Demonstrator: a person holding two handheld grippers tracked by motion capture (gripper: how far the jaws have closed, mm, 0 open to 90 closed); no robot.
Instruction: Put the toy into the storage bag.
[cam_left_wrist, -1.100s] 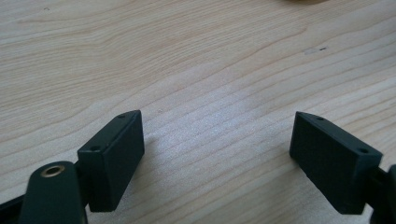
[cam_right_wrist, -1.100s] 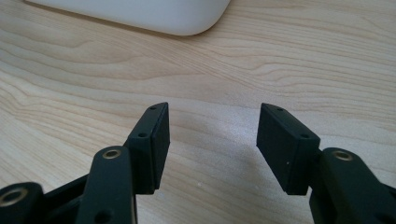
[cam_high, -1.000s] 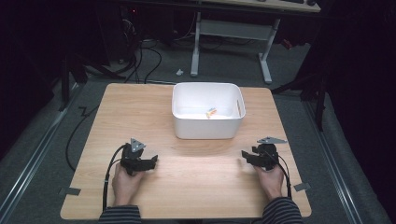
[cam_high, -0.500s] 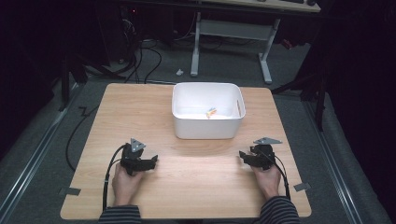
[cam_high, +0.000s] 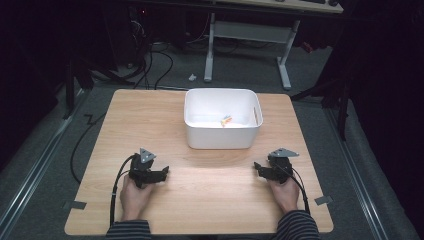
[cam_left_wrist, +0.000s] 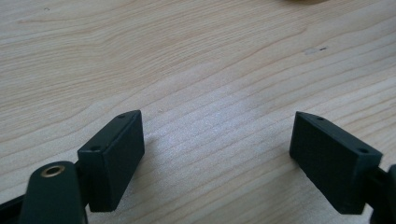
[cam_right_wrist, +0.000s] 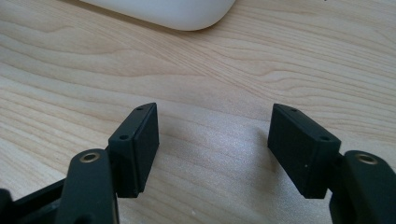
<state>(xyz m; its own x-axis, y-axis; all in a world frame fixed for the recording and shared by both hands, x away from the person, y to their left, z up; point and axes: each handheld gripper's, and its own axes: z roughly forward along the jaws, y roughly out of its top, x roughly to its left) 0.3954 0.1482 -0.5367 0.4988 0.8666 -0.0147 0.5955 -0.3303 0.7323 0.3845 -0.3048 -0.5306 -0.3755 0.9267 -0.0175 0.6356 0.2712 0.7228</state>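
My left gripper (cam_high: 164, 172) lies low over the wooden table (cam_high: 210, 200) at the front left, held by a hand, jaws pointing right. In the left gripper view it (cam_left_wrist: 219, 123) stands open over bare wood. My right gripper (cam_high: 257, 167) sits at the front right with its jaws pointing left. Its jaws have just been opening, and in the right gripper view it (cam_right_wrist: 215, 114) is open with nothing between the pads. A white bin (cam_high: 222, 137) stands at the table's middle back with a small orange and yellow piece (cam_high: 226, 120) inside.
The bin's rounded corner (cam_right_wrist: 177, 14) lies ahead of the right gripper. Bare wood stretches between the two grippers. Cables (cam_high: 117, 185) trail from the grippers toward the front edge. A desk frame (cam_high: 247, 30) stands on the floor behind the table.
The right gripper has shifted slightly to the left. The left gripper and the bin have stayed where they were.
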